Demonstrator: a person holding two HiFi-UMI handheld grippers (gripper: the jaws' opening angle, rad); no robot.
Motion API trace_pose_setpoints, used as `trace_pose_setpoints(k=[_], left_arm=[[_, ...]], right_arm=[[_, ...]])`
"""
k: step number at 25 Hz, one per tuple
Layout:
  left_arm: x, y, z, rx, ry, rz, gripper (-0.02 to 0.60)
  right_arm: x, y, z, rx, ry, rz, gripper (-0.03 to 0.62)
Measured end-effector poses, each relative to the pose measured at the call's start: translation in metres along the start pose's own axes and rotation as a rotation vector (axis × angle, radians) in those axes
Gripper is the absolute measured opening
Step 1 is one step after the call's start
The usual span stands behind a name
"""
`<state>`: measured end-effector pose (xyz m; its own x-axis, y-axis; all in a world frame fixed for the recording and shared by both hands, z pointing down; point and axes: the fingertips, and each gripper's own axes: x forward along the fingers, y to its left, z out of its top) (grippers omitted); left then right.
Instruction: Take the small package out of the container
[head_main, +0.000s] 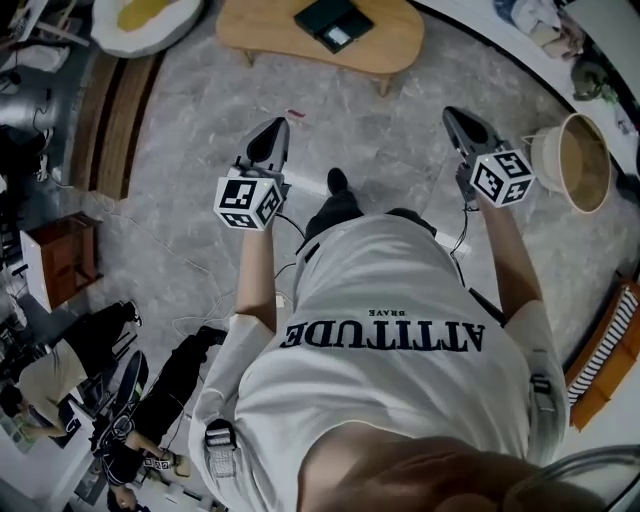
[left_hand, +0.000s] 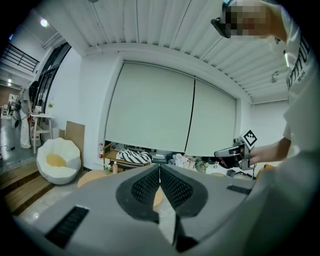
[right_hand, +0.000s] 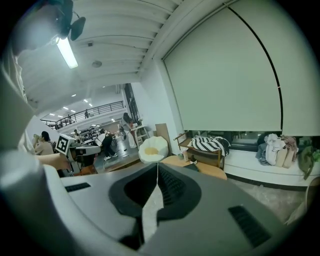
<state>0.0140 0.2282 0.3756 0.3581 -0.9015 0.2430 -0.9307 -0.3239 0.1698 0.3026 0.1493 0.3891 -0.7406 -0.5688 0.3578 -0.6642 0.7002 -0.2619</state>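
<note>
I see no small package in any view. A round beige basket (head_main: 578, 160) stands on the floor at the right; its inside looks bare from above. A low wooden table (head_main: 390, 45) ahead carries a flat black object (head_main: 333, 24). My left gripper (head_main: 272, 128) is held at waist height, pointing forward, jaws shut with nothing between them (left_hand: 159, 166). My right gripper (head_main: 455, 115) is level with it on the right, close to the basket, also shut and empty (right_hand: 157, 165). Each gripper shows in the other's view: the right gripper (left_hand: 230, 152) and the left gripper (right_hand: 75, 150).
I stand on a grey marble-look floor (head_main: 200, 120) with thin cables trailing by my feet. A white beanbag seat (head_main: 150, 20) sits far left, and a brown box (head_main: 62, 258) stands at the left. Other people stand at the lower left. A striped cushion (head_main: 605, 350) lies at the right edge.
</note>
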Motion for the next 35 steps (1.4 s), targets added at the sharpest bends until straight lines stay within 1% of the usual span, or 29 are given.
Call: trace_pose_setpoints(k=[6, 10, 15, 21, 24, 28, 31, 35], left_arm=[[0.029, 0.072, 0.011, 0.005, 0.012, -0.040, 0.022], [0.041, 0.107, 0.010, -0.002, 0.015, -0.059, 0.021], [0.047, 0.131, 0.009, -0.013, 0.016, -0.074, 0.022], [0.059, 0.144, 0.006, -0.039, 0.025, -0.078, 0.021], [0.069, 0.152, 0.006, -0.044, 0.030, -0.070, 0.022], [0.086, 0.167, 0.007, -0.047, 0.037, -0.037, 0.022], [0.108, 0.177, 0.008, -0.060, 0.044, -0.004, 0.022], [0.150, 0.192, 0.008, -0.085, 0.054, 0.040, 0.021]], right_arm=[[0.065, 0.010, 0.016, -0.002, 0.022, -0.027, 0.021], [0.096, 0.016, 0.016, -0.003, 0.039, -0.043, 0.023], [0.116, 0.023, 0.020, -0.008, 0.058, -0.055, 0.023], [0.130, 0.011, 0.025, 0.003, 0.079, -0.073, 0.023], [0.143, 0.005, 0.028, 0.006, 0.086, -0.067, 0.023], [0.170, -0.010, 0.030, 0.010, 0.101, -0.033, 0.023], [0.195, -0.030, 0.036, 0.007, 0.124, 0.000, 0.023], [0.237, -0.068, 0.046, -0.008, 0.172, 0.042, 0.023]])
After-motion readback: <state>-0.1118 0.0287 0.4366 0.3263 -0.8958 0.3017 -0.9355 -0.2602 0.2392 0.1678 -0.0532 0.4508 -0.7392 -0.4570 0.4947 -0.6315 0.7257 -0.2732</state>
